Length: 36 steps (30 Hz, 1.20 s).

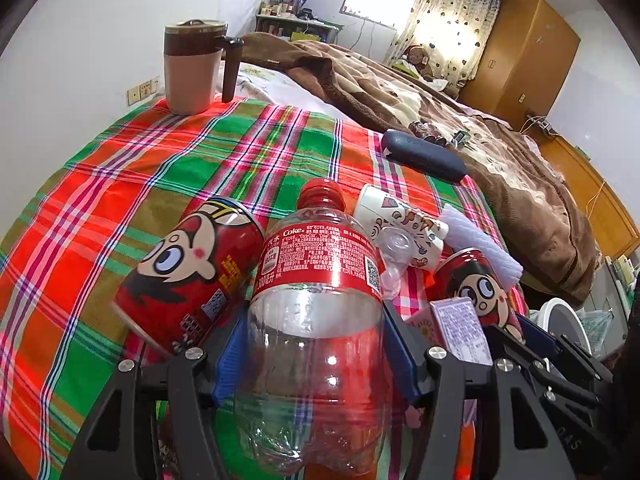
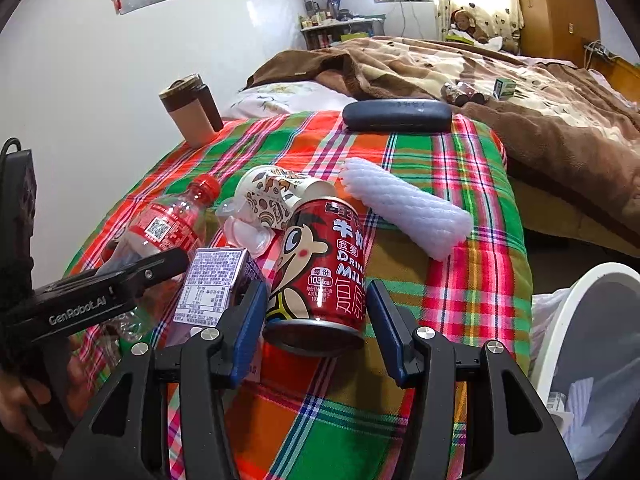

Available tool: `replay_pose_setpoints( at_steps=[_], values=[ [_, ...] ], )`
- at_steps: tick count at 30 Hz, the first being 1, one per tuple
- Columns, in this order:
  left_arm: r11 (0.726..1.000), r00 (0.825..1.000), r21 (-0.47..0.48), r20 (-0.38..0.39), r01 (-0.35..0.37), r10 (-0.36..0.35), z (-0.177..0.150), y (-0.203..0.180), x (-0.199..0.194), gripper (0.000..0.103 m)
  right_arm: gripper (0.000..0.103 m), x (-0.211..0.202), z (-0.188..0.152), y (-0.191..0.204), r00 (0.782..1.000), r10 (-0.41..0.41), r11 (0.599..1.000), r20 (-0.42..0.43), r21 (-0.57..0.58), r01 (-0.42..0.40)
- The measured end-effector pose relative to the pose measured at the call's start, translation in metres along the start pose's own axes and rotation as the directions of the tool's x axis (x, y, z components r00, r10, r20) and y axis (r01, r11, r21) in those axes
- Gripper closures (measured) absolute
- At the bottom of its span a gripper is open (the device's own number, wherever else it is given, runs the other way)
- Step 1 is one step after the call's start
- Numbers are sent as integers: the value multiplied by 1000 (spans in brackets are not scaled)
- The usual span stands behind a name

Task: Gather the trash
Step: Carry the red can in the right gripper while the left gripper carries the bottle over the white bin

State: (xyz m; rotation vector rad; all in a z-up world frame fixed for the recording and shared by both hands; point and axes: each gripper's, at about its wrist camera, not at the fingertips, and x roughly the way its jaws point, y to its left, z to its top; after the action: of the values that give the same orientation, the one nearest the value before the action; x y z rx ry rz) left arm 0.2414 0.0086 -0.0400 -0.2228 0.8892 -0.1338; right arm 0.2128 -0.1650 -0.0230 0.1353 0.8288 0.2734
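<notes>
Empty Coke bottle (image 1: 316,300) lies on the plaid cloth (image 1: 120,184), left gripper (image 1: 316,356) clamped round its body. Just right of the bottle, a milk can (image 2: 320,268) sits between the right gripper's (image 2: 320,324) open jaws, not touching.

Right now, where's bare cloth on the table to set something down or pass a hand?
Free: the plaid cloth between the brown mug and the left milk can; also the strip between the dark case and white foam roll. Crowded: the near centre, where Coke bottle, paper cup, purple carton and right milk can bunch together.
</notes>
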Motion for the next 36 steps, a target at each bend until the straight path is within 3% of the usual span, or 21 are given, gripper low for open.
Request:
replay_pose_setpoints(
  at_steps=[9, 18, 20, 27, 29, 36],
  values=[
    [1000, 999, 17, 44, 9, -10, -12, -6, -26, 41, 50, -13, -7, 1, 1000, -10, 1000, 29, -5, 10],
    [1000, 1000, 21, 28, 12, -13, -21, -6, -28, 41, 49, -5, -5, -1, 997, -8, 1000, -76, -13, 7],
    [1000, 999, 21, 29, 14, -14, -19, -5, -27, 41, 43, -2, 1, 0, 995, -21, 1000, -95, -15, 19],
    [1000, 1000, 15, 18, 18, -18, -19, -5, -23, 41, 43, 13, 3, -6, 990, 11, 998, -141, 59, -3],
    [1000, 1000, 20, 16, 19, -19, -20, -5, -22, 41, 49, 14, 1, -7, 988, 13, 997, -151, 77, -1],
    [999, 999, 31, 29, 20, -21, -21, -10, -25, 41, 49, 1, -2, 1, 996, -35, 999, -82, 30, 38]
  ],
)
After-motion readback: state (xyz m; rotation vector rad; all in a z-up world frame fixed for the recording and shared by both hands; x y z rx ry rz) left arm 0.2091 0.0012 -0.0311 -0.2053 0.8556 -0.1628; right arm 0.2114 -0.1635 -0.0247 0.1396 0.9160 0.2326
